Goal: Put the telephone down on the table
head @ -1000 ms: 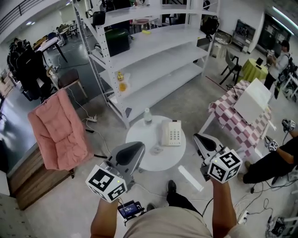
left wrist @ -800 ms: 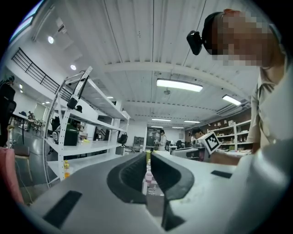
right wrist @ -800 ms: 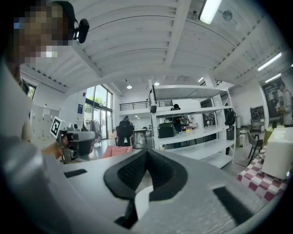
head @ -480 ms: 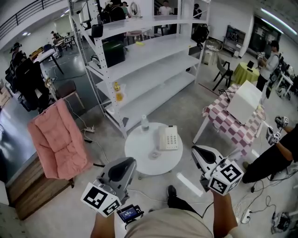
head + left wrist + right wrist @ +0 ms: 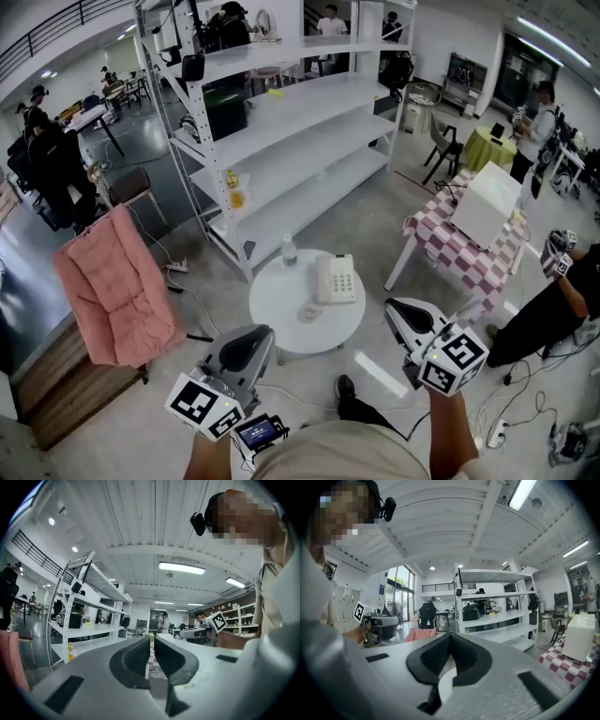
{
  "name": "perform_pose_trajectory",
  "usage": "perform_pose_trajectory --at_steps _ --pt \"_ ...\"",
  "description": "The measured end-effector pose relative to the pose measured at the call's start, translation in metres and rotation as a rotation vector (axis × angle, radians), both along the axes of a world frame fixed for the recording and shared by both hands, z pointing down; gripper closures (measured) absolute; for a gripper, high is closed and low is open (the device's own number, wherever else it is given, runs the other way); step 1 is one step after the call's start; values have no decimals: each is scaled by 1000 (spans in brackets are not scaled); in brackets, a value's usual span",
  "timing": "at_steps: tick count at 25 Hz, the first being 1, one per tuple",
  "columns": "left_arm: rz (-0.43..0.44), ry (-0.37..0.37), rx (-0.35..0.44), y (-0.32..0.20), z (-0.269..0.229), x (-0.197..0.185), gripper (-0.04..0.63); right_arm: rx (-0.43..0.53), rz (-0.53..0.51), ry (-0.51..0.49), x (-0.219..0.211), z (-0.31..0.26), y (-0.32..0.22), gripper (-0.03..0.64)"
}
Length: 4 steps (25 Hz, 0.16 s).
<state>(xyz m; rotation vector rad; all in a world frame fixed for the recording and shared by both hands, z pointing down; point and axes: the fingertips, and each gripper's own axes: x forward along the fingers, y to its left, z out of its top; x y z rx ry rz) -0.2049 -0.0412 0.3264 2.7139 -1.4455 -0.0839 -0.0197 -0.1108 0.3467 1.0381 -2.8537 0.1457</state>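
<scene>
Hovering level before the table bearing the telephone, left gripper and right gripper have jaws together.

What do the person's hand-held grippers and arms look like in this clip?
The left hand-held gripper and the right hand-held gripper have smooth light-grey shells with black textured pads. Each carries a white cube printed with black square markers. Forearms are bare; the top is beige.
</scene>
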Motion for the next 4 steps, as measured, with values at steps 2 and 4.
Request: perform_pose_trajectory --at_steps 2,4 --pt "4 1 2 1 -1 2 568 -1 4 1 2 1 1 626" --pt "7 1 5 1 -2 3 568 -2 9 2 4 1 3 626"
